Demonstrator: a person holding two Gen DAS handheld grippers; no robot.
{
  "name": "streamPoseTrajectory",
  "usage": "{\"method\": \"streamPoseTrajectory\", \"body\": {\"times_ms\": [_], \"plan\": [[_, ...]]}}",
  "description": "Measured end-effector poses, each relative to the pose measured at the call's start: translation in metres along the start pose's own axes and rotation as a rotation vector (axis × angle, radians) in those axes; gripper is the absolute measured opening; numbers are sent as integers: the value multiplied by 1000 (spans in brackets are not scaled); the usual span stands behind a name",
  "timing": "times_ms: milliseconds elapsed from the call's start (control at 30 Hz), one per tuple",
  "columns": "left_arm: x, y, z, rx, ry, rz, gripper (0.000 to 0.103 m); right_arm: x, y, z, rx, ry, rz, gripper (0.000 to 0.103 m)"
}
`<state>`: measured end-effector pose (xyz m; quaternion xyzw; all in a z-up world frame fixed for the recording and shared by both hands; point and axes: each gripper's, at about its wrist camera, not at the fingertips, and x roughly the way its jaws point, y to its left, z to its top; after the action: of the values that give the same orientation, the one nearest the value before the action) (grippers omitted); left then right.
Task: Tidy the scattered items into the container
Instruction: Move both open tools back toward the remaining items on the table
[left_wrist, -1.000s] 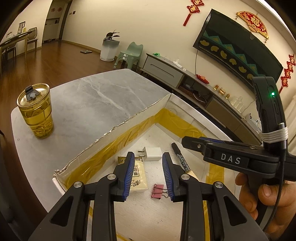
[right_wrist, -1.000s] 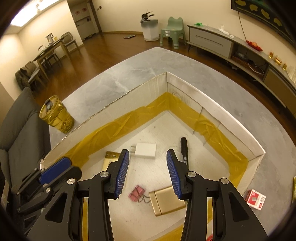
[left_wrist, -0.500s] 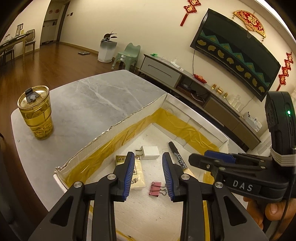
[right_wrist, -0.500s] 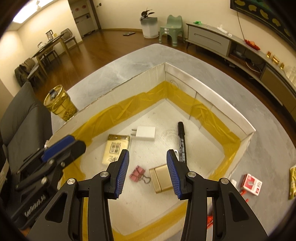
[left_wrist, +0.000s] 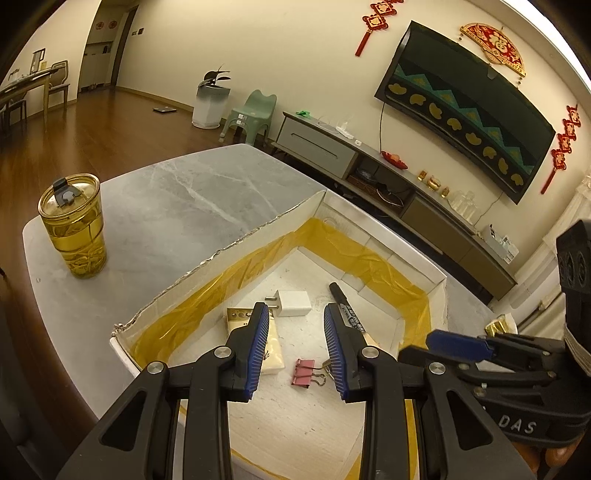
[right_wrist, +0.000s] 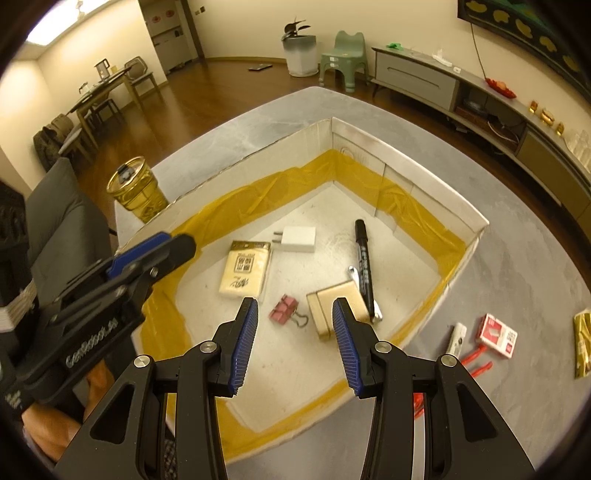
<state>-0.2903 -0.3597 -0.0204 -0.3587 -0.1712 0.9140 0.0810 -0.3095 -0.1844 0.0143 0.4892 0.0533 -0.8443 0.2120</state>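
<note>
A shallow white box lined with yellow tape sits on the grey table. Inside lie a white charger, a black marker, a cream packet, a pink binder clip, a tan box and a metal piece. Both grippers hover above the box's near side, empty. My right gripper is open over the clip and tan box. My left gripper is open above the clip, packet, charger and marker.
On the table right of the box lie a red-and-white small box, a white tube, red-handled pliers and a gold packet. A lidded tumbler of amber liquid stands at the table's left corner.
Both grippers have pulled back and risen from the box, so more of it shows. The right gripper drifted right, bringing the items on the table into view. Both stayed open.
</note>
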Motion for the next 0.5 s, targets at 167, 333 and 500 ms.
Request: {"method": "streamPoseTrajectory", "body": {"times_ms": [167,333,500], "plan": [[-6,-1,-2,-5,-10,-13,33,-15,4,-15,4,-10,15,46],[-13,-4,-5,-2,-22,-27,33,-30,7,-28,15,-26,35,45],[-23,-12,-11,13,-38,-49,33,-45,9,-45,28,-46,56,45]]}}
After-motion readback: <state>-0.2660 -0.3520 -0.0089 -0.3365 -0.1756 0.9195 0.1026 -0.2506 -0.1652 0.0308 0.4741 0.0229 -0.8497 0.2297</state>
